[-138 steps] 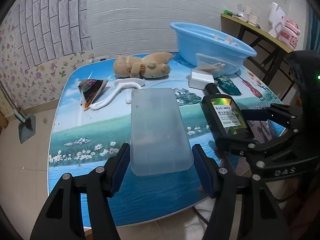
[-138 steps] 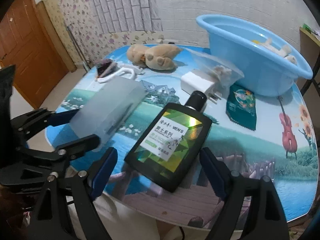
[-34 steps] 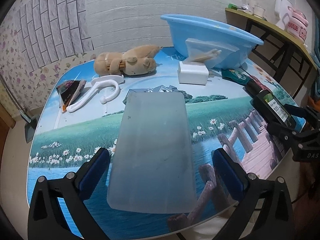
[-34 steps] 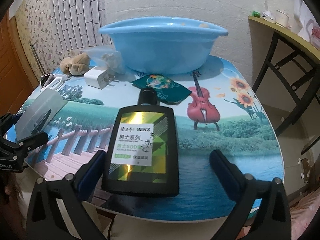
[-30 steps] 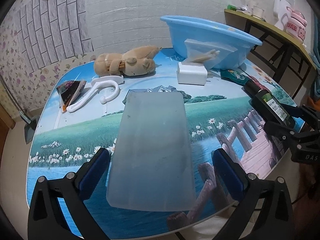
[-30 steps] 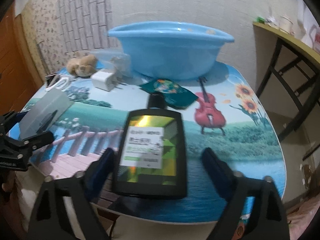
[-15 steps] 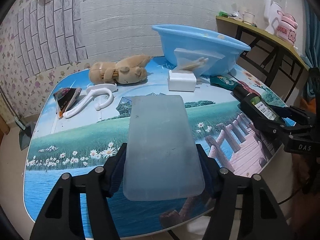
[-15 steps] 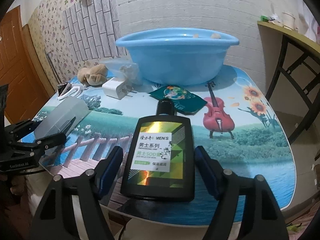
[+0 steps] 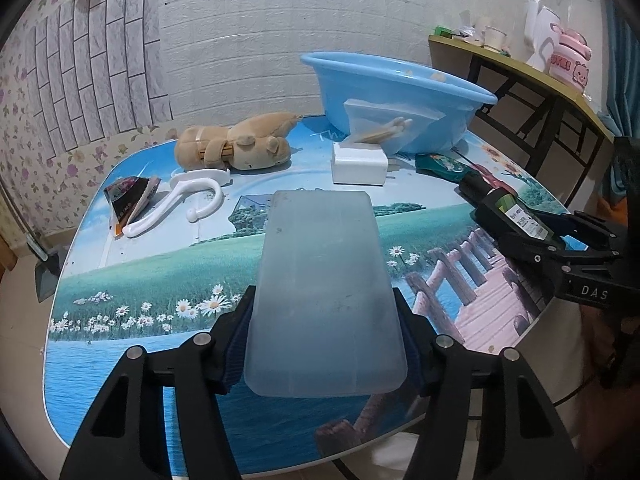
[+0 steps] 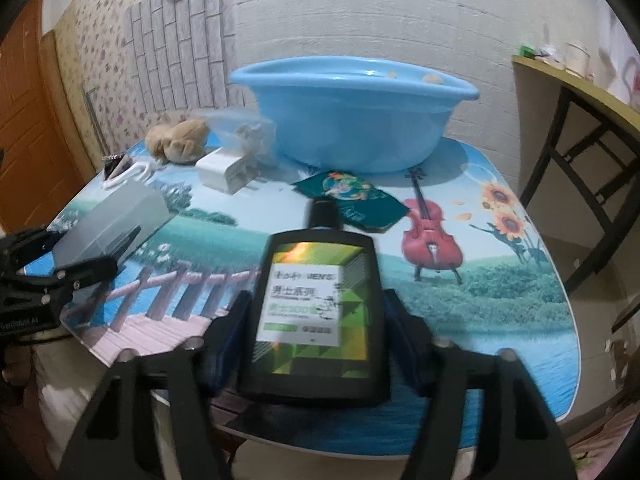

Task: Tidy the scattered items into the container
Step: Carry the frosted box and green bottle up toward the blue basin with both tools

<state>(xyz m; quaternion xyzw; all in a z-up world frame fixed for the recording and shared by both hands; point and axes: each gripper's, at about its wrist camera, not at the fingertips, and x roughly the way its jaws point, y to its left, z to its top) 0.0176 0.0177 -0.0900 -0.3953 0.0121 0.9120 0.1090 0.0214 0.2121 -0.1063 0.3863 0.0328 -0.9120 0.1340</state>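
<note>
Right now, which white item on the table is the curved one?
The white plastic hook, beside the plush toy. It bends into a J; the white charger by the blue basin is a square block.

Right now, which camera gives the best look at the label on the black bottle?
The right wrist view: the black bottle lies face-up between the right claw's closing fingers, its white and green label filling the middle, slightly blurred. The left wrist view shows that bottle small, edge-on at the right, with only a sliver of label.

Left gripper [image 9: 325,336] and right gripper [image 10: 314,332], both pitched downward, jaws closing; each pair of blue pads [image 9: 237,344] flanks an object held between them.
</note>
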